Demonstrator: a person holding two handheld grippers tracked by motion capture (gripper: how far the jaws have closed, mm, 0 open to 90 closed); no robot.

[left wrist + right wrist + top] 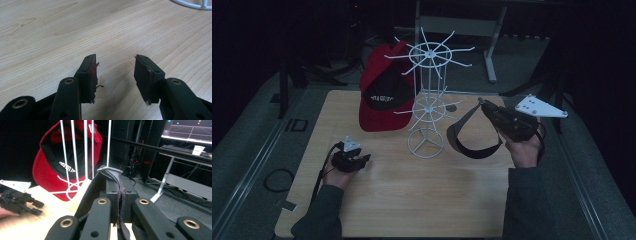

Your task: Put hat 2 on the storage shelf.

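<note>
A white wire hat rack (428, 100) stands mid-table. A red cap (382, 95) with black lining hangs on its left arms, and the cap (50, 170) appears behind the rack's rods (75, 157) in the right gripper view. My right gripper (482, 103) is raised to the right of the rack, shut on the strap of a black visor (472, 142) that dangles below it. The strap (119, 195) is pinched between the jaws. My left gripper (363, 161) rests low at the table's left, open (115, 65) over bare wood with nothing between its fingers.
The wooden table (412, 200) has free room along its front. The rack's ring base (192, 3) lies just ahead of the left gripper. A cable loop (277, 179) lies on the floor at left. A desk with a monitor and a paper cup (198, 150) stands behind.
</note>
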